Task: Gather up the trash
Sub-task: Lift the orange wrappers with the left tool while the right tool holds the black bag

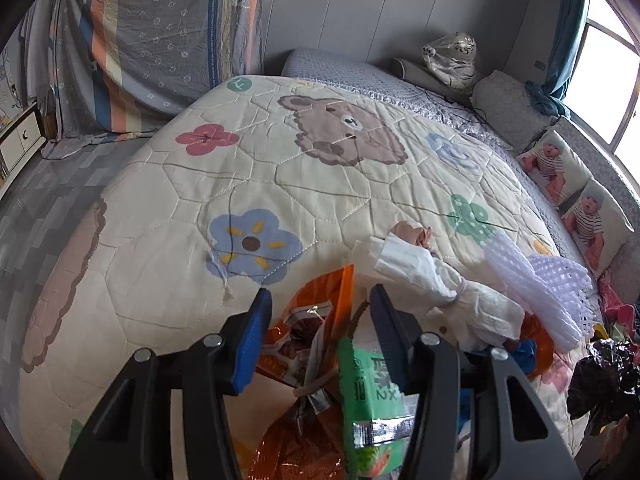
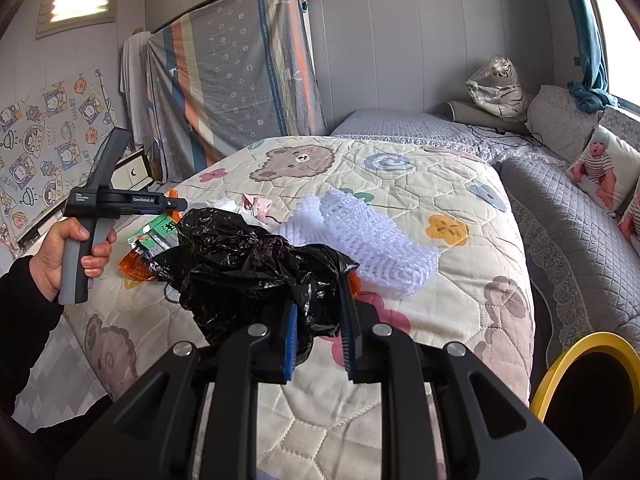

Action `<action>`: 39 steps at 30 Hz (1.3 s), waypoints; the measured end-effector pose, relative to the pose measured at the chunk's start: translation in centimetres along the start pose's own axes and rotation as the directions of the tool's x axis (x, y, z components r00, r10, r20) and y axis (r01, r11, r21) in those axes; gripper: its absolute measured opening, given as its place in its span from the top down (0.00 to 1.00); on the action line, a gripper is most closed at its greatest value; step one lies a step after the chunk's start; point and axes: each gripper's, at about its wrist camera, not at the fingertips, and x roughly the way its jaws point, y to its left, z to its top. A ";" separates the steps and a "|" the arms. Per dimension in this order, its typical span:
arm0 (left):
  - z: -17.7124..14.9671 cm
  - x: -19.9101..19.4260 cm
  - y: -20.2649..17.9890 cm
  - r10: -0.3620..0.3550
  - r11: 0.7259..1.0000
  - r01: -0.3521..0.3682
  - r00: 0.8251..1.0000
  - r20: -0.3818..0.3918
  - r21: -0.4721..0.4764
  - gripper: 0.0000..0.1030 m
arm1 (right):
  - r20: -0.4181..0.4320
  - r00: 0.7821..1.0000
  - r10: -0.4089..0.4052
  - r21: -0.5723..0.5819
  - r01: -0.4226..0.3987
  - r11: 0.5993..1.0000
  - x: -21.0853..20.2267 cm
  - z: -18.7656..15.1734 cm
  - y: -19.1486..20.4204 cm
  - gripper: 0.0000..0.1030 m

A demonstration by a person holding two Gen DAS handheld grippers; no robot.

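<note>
I'm seeing a crumpled black trash bag (image 2: 256, 264) sagging over the quilt's (image 2: 460, 280) near edge. Orange and green wrappers (image 1: 320, 344) are lying flat toward its left edge, white foam netting (image 2: 360, 232) resting mid-quilt.

On the quilt (image 2: 460, 288), the foam net (image 2: 360, 236) lies right of the bag (image 2: 240, 264).

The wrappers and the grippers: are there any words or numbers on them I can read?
"2X": on the green wrapper, beside a larger character cut off by the right finger.
"GenRobot.AI": on the left gripper body, right wrist view, small but legible.
A small white label at that gripper's rear end: too small to read.
Print on the orange wrapper: crumpled, unreadable.
</note>
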 end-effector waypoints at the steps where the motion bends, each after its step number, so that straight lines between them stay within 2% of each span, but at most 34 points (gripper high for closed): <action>1: 0.1 0.4 0.2 -0.001 1.000 0.001 1.000 -0.013 -0.011 0.64 | -0.001 1.000 0.000 -0.001 0.000 1.000 0.0 0.0 0.0 0.84; 3: 0.3 0.9 0.6 -0.014 1.000 0.013 0.999 -0.030 -0.020 0.73 | 0.000 1.000 0.000 -0.003 0.000 1.000 -0.1 0.0 0.0 0.84; 5: 0.4 1.1 0.9 0.000 1.000 0.000 0.999 -0.033 -0.025 0.76 | 0.001 1.000 -0.002 -0.002 0.002 1.000 -0.1 0.0 -0.2 0.84; 9: 0.8 0.7 2.2 0.024 0.999 -0.025 0.999 -0.030 -0.045 0.88 | 0.003 1.000 -0.006 0.004 0.006 1.000 -0.3 -0.1 -0.5 0.84; 13: 1.8 -1.6 3.6 0.034 0.997 -0.031 0.999 0.041 -0.071 0.88 | 0.009 1.000 -0.012 0.010 0.011 1.000 -0.5 -0.1 -0.9 0.84; 18: 3.2 -4.7 3.3 0.064 0.998 -0.061 0.985 0.159 -0.021 0.88 | 0.017 1.000 -0.016 0.020 0.016 1.000 -0.6 0.1 -1.2 0.84; 20: 3.6 -5.8 2.4 0.080 0.996 -0.088 0.973 0.215 0.027 0.88 | 0.021 1.000 -0.016 0.019 0.016 1.000 -0.8 0.1 -1.2 0.84; 21: 3.8 -6.3 1.7 0.114 0.989 -0.133 0.962 0.247 0.060 0.88 | 0.022 1.000 -0.019 0.017 0.018 1.000 -0.8 0.1 -1.1 0.84; 24: 3.7 -7.3 -0.6 0.222 0.939 -0.299 0.905 0.363 0.172 0.88 | 0.024 0.999 -0.023 0.010 0.023 1.000 -1.0 -0.1 -1.0 0.84; 25: 3.6 -7.6 -1.4 0.239 0.921 -0.335 0.888 0.392 0.197 0.88 | 0.024 0.999 -0.024 0.011 0.024 1.000 -1.1 -0.2 -1.1 0.84; 28: 3.9 -8.0 -2.4 0.223 0.919 -0.329 0.888 0.403 0.217 0.88 | 0.025 0.999 -0.028 0.013 0.028 1.000 -1.2 -0.2 -1.2 0.84; 32: 4.1 -8.7 -3.6 0.220 0.908 -0.345 0.875 0.431 0.237 0.88 | 0.035 0.999 -0.036 0.016 0.035 0.999 -1.5 -0.3 -1.5 0.84; 39: 4.5 -9.9 -6.8 0.282 0.824 -0.488 0.794 0.539 0.288 0.88 | 0.046 0.997 -0.056 0.035 0.054 0.998 -2.2 -0.7 -2.6 0.84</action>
